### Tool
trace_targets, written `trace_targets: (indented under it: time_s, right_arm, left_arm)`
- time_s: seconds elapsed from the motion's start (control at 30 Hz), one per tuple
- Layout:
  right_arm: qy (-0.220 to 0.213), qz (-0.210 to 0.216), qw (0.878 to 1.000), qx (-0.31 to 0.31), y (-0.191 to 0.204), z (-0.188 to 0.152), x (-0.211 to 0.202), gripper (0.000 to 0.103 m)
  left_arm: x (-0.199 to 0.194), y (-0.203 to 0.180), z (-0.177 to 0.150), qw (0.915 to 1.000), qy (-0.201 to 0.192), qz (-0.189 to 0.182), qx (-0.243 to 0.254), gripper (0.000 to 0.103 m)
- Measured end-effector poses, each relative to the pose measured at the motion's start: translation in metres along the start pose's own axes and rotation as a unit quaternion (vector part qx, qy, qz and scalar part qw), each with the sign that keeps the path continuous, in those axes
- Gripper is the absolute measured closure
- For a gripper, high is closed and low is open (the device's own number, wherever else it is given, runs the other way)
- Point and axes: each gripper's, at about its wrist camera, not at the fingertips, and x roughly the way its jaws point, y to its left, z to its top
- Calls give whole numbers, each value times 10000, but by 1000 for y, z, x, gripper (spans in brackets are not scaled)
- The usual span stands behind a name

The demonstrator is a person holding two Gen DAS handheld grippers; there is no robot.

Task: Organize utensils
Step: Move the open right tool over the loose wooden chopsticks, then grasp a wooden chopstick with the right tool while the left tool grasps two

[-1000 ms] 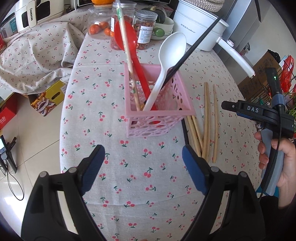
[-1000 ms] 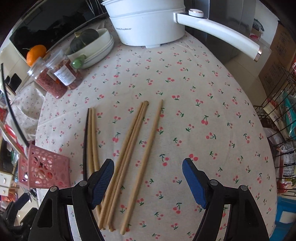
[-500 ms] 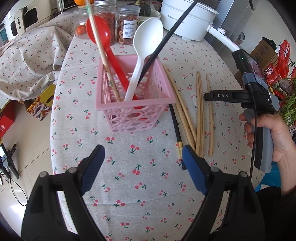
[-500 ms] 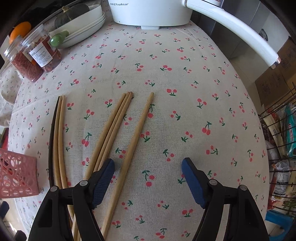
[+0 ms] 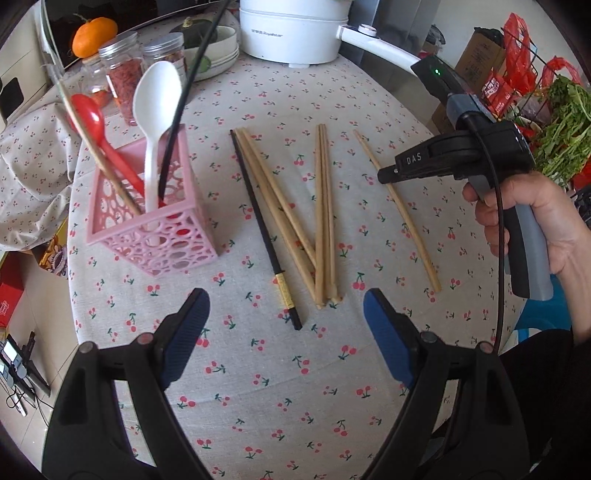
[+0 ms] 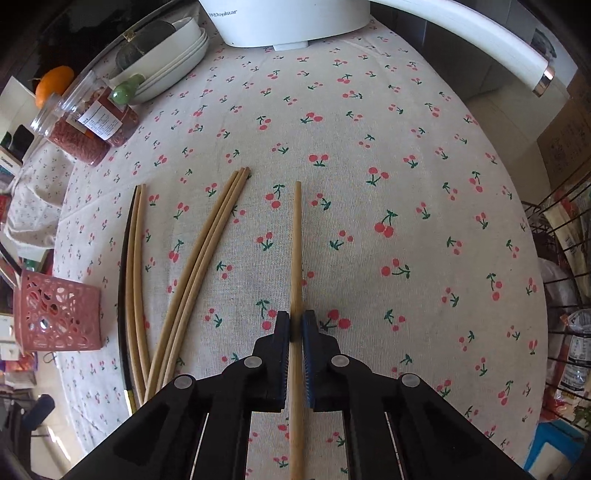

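Note:
A pink lattice basket stands left on the cherry-print tablecloth, holding a red spoon, a white spoon, a black chopstick and a wooden one. Several wooden chopsticks and one black chopstick lie to its right. My right gripper is shut on a single wooden chopstick lying on the cloth; it also shows in the left wrist view. My left gripper is open and empty above the near ends of the chopsticks.
A white electric pot with a long handle stands at the back. Glass jars, a stack of white bowls and an orange sit at the back left. A wire rack with greens stands right of the table.
My right gripper has dropped down and closed on the single rightmost wooden chopstick. My left gripper has swung right, from facing the basket to facing the loose chopsticks.

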Motion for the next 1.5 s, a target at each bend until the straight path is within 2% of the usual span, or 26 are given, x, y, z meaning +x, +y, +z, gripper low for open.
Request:
trace_targets:
  time_s: [0.13, 0.3, 0.37, 0.4, 0.47, 0.5, 0.7, 0.87, 0.97, 1.07, 1.37, 1.5]
  right_arm:
    - [-161, 226, 9996, 42, -14, -2, -19, 96]
    - [-344, 426, 9985, 85, -29, -8, -45, 96]
    - [-384, 509, 9979, 79, -36, -13, -53, 96]
    - [-393, 555, 9976, 83, -38, -13, -55, 96]
    - [-401, 612, 9973, 88, -38, -13, -57, 96]
    - [-401, 634, 9971, 89, -40, -12, -58, 96]
    - [-380, 727, 9966, 42, -33, -3, -52, 96]
    - [-341, 758, 9965, 70, -35, 1, -48, 96]
    - [-341, 789, 9962, 106, -40, 2, -49, 96]
    - [-323, 803, 9962, 136, -44, 2, -48, 96]
    - [-325, 795, 9960, 228, -46, 3, -49, 96]
    - [-550, 880, 9945, 172, -43, 0, -61, 96]
  left_arm:
    - [13, -18, 13, 9998, 136, -129, 37, 19]
    - [36, -44, 41, 9992, 290, -271, 94, 41]
    - [49, -51, 57, 9988, 347, -310, 115, 57]
    - [56, -54, 66, 9988, 369, -274, 143, 68]
    - [72, -57, 82, 9987, 460, -85, 187, 82]
    - [79, -56, 90, 9985, 512, -18, 182, 84]
    - [110, -56, 121, 9971, 692, 287, 124, 87]
    - [130, -52, 131, 9948, 964, 316, -43, 90]
    - [135, -53, 137, 9938, 985, 509, -20, 90]
    - [145, -53, 142, 9925, 1119, 484, -62, 90]
    - [161, -64, 171, 9903, 1196, 701, 92, 93]
    - [143, -71, 162, 9944, 881, 571, 76, 93]
